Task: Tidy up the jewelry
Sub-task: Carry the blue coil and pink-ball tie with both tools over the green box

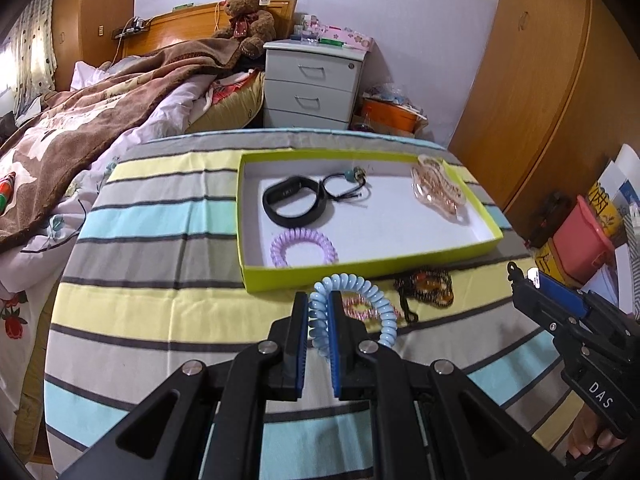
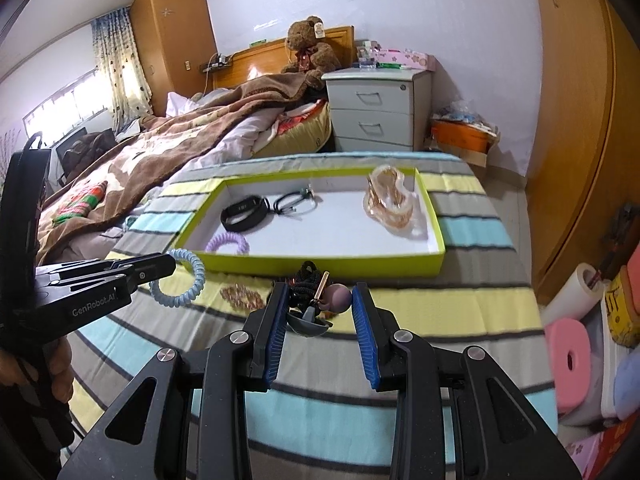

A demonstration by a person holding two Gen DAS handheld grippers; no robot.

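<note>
While a striped cloth covers the tabletop, a shallow green box with a white floor sits toward its far side, in front of a white drawer unit and beside a bed with a brown blanket. Inside the box lie a black wristband at the far left, a thin black cord bracelet touching it on the right, a purple coil hair tie against the near wall, and a clear pinkish beaded piece at the right end. On the cloth just in front of the box lie a dark beaded necklace and a small pink beaded bracelet.

The left gripper is closed on a light blue coil hair tie, one side of the loop pinched between its blue pads and the rest hanging free to the right, above the cloth. The right gripper stands partly closed around a small cluster: a black cord, a gold-coloured tube, a mauve bead and a grey curved piece. The bead touches the right pad; whether the cluster is truly gripped I cannot tell.
</note>
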